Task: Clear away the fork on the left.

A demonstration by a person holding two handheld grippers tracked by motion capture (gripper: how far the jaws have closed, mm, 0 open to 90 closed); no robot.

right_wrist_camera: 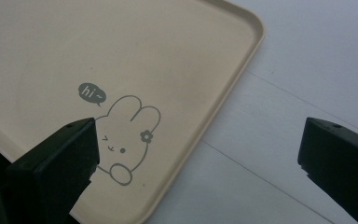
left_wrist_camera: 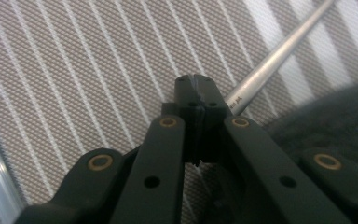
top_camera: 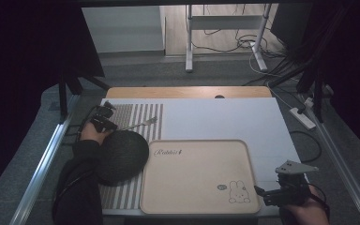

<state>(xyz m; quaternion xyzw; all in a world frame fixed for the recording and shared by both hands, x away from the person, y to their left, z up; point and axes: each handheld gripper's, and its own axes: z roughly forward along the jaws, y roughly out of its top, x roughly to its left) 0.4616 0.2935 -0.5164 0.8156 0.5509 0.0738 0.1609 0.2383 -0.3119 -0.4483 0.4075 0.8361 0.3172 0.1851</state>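
Item: fork [top_camera: 143,123] on the striped mat [top_camera: 122,190], handle clamped in your left gripper [top_camera: 104,123], long axis running away rightward (tines far end). Right gripper [top_camera: 268,194] spread, empty, beside the tray [top_camera: 192,206].

Dim room around me. My light wooden table [top_camera: 187,92] wears a white sheet [top_camera: 225,119]. Grey carpeted floor [top_camera: 136,72] beyond it, pale wood flooring [top_camera: 215,42] farther back. White metal stand legs [top_camera: 189,42] there, black cables [top_camera: 281,61] tangled nearby, white power strip [top_camera: 303,118] right. Black curtains [top_camera: 23,61] on both sides.
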